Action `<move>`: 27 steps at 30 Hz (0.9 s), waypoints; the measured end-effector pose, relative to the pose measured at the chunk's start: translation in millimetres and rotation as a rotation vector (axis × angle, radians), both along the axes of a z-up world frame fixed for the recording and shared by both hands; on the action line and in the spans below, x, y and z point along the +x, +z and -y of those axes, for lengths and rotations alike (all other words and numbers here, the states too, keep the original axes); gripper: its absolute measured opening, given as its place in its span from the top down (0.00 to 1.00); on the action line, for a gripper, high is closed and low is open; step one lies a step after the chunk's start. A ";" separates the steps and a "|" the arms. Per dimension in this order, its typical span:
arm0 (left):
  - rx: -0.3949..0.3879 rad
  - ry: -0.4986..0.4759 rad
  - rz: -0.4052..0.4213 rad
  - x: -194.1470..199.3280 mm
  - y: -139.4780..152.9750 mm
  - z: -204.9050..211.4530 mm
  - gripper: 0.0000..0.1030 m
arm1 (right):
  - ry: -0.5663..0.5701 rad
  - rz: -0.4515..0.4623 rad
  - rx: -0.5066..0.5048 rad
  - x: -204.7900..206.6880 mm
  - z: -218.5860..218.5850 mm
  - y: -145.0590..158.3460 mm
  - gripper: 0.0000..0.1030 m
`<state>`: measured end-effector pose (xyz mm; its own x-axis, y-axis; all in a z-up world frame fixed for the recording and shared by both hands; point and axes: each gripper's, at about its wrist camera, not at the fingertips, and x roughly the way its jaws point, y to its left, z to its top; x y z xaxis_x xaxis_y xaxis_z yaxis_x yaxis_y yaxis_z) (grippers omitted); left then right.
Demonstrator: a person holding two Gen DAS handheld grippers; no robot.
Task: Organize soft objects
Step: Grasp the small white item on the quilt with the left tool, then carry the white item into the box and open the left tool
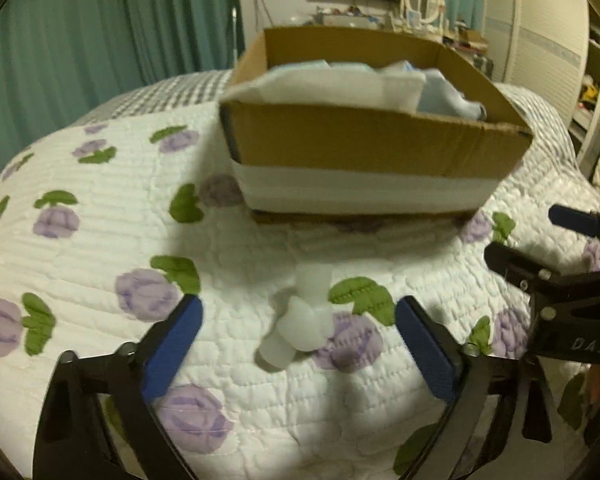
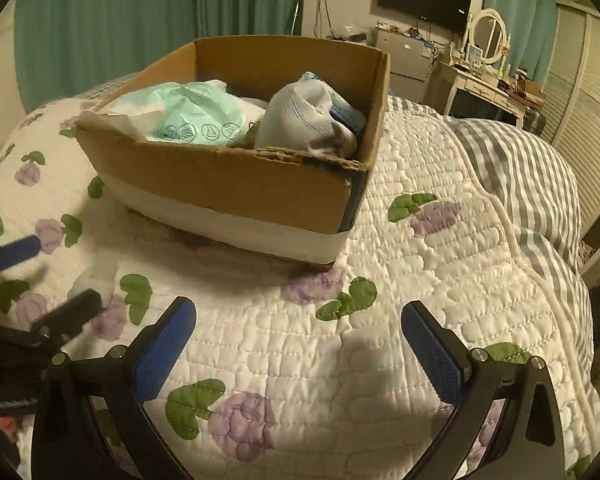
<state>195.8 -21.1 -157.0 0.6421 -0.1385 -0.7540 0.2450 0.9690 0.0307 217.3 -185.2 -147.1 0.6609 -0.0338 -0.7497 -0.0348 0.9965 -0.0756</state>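
On the floral quilt [image 1: 100,200], the left gripper [image 1: 298,340] is hanging wide open around a white soft object [image 1: 300,320]; squeezing its middle should secure it for the cardboard box [image 1: 372,140] at 12 o'clock, while the right gripper [image 2: 298,344] is gaping empty

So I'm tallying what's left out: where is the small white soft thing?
In the left wrist view the small white soft thing lies on the floral quilt, between the open left gripper fingers, in front of the cardboard box.

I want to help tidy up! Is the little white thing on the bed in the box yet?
Not yet. The small white object lies on the quilt, in front of the cardboard box, between the open left gripper's fingers.
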 end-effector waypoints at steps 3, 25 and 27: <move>0.020 -0.017 -0.034 1.2 -11.7 6.0 0.28 | -0.001 -0.008 -0.003 -0.8 0.2 -3.3 0.00; -0.054 0.001 -0.034 -29.2 37.8 6.9 0.71 | -0.010 0.062 0.077 -37.6 8.4 39.4 0.00; -0.047 0.002 -0.009 -35.3 54.8 8.9 0.71 | -0.003 0.082 0.065 -44.0 9.0 51.8 0.00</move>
<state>160.5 -30.0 -102.2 0.6353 -0.1729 -0.7526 0.2431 0.9698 -0.0175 173.2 -194.2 -95.3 0.7203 0.0107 -0.6936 -0.0277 0.9995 -0.0133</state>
